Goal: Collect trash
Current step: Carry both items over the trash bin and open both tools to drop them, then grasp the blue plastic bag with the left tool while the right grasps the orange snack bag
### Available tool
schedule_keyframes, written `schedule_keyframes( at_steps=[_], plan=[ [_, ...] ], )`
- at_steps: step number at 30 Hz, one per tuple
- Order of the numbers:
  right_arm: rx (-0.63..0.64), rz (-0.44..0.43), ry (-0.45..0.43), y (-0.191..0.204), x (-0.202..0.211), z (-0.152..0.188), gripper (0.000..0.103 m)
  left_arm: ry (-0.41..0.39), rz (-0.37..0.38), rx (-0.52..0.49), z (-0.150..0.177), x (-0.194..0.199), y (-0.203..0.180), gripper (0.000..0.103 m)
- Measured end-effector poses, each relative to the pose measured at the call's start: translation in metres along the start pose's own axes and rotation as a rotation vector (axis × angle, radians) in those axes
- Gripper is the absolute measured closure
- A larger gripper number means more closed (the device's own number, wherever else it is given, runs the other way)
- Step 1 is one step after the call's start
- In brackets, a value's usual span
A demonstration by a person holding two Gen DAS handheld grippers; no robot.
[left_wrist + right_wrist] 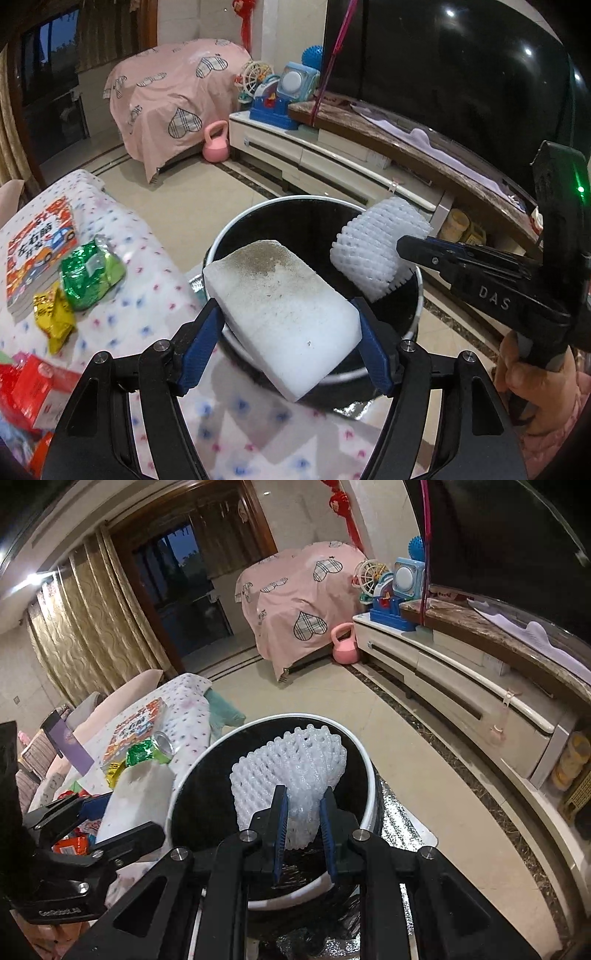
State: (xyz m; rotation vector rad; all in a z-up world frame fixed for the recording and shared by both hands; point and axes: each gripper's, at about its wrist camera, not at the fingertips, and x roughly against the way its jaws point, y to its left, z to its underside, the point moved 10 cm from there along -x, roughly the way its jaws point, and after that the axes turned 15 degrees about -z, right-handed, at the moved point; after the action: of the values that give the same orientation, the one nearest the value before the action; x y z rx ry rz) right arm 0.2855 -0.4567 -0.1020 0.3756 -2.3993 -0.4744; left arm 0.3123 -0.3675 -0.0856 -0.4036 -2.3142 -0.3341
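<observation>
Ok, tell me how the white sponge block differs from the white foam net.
The sponge block is a solid slab with a dirty brown-speckled top; the foam net is an open mesh sleeve and looks clean. The left tool clamps the block, the right tool pinches the net. Both are white, held over the black bin.

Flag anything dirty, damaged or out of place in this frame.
The sponge held by the left gripper over the bin has a brown-grey stain across its top. A crushed green can and yellow wrapper lie on the table beside a book.
</observation>
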Motion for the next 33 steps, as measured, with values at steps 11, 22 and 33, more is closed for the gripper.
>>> schedule_keyframes(
  at_steps=[11, 22, 33],
  plan=[
    [-0.018, -0.001, 0.033, -0.015, -0.011, -0.004, 0.069, 0.067, -0.005, -0.024, 0.004, -0.023, -0.007, 0.017],
    [-0.050, -0.023, -0.008, -0.010, 0.002, -0.004, 0.049, 0.025, 0.016, 0.069, 0.014, 0.003, 0.010, 0.014],
    [-0.060, -0.107, -0.068, 0.046, 0.019, 0.023, 0.015, -0.009, -0.025, 0.227, 0.070, 0.056, 0.062, 0.014]
  ],
)
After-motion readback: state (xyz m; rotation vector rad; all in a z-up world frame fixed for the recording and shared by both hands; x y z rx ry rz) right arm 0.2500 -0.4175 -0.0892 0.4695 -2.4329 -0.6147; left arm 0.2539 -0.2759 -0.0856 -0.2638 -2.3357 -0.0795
